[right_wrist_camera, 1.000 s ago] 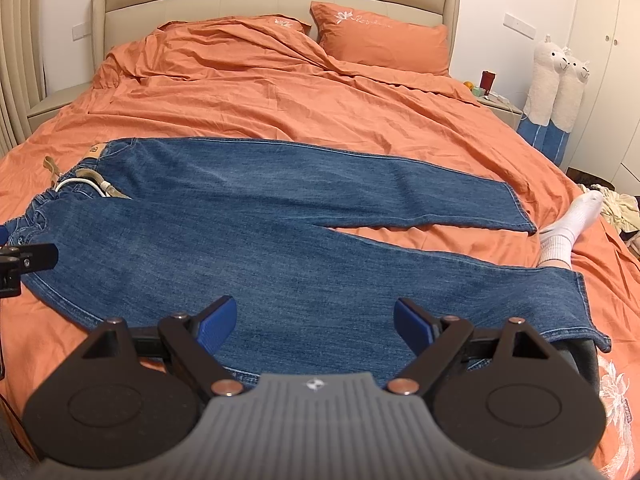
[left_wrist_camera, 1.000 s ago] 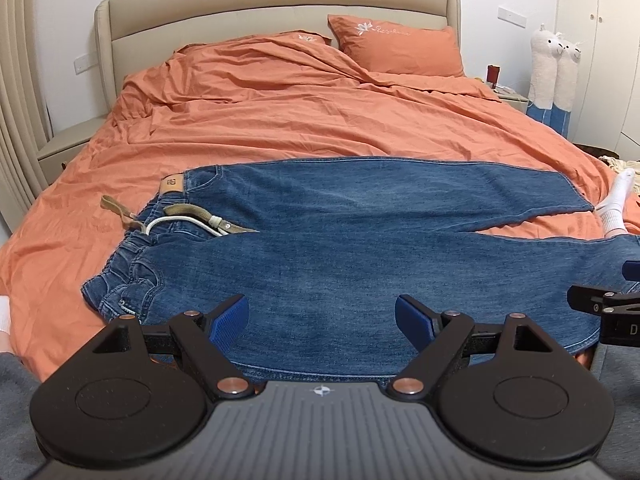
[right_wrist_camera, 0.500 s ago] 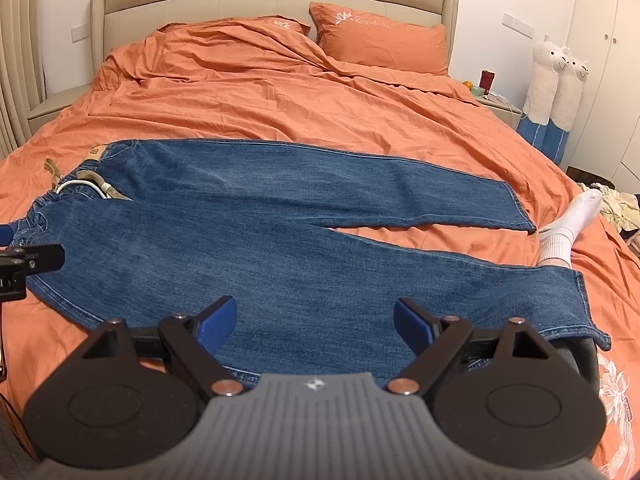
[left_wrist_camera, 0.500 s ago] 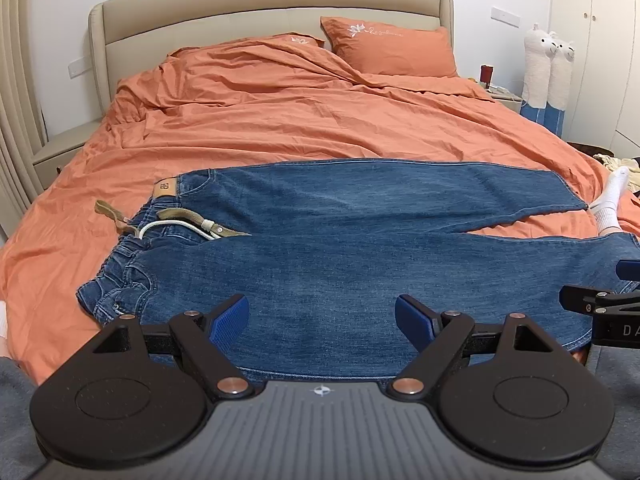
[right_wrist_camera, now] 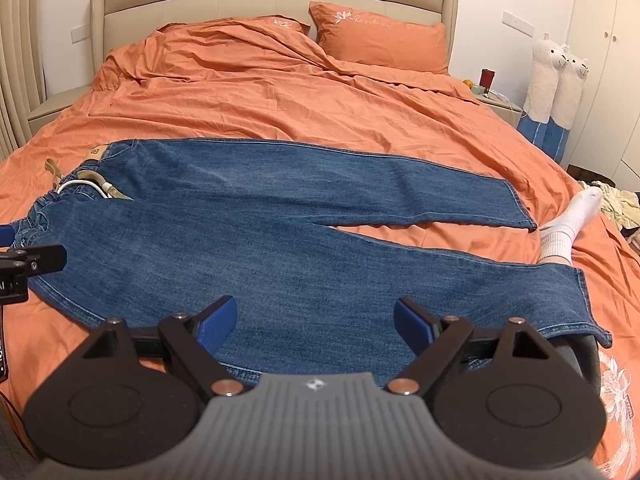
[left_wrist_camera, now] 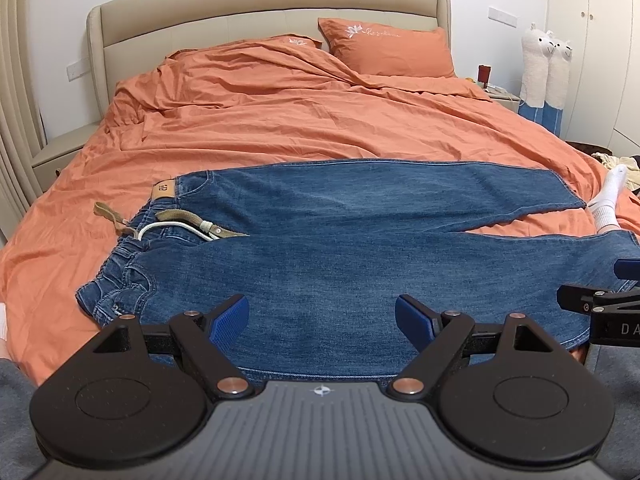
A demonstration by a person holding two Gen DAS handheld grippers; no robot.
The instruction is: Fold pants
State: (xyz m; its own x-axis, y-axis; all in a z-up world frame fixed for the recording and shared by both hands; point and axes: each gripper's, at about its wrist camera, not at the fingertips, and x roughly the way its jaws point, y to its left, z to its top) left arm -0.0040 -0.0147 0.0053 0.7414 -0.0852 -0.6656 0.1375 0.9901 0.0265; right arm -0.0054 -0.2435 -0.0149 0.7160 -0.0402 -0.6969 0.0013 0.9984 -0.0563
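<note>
Blue jeans [left_wrist_camera: 340, 248] lie spread flat across the orange bed, waist at the left, both legs running right and splaying apart at the hems; they also show in the right wrist view [right_wrist_camera: 280, 240]. A tan belt with a white cord [left_wrist_camera: 180, 230] lies at the waistband. My left gripper [left_wrist_camera: 322, 320] is open and empty, over the near edge of the jeans near the seat. My right gripper [right_wrist_camera: 316, 322] is open and empty, over the near leg's edge. Each gripper's tip shows at the edge of the other's view.
The orange duvet [left_wrist_camera: 300, 120] covers the bed, with a pillow [left_wrist_camera: 388, 52] at the beige headboard. A foot in a white sock [right_wrist_camera: 568, 220] rests by the leg hems. Two plush alpacas [right_wrist_camera: 560, 84] and a nightstand stand at the right.
The left gripper has shifted slightly, so the jeans sit a little lower and more centred in its view. The right gripper has barely moved. Both stay open.
</note>
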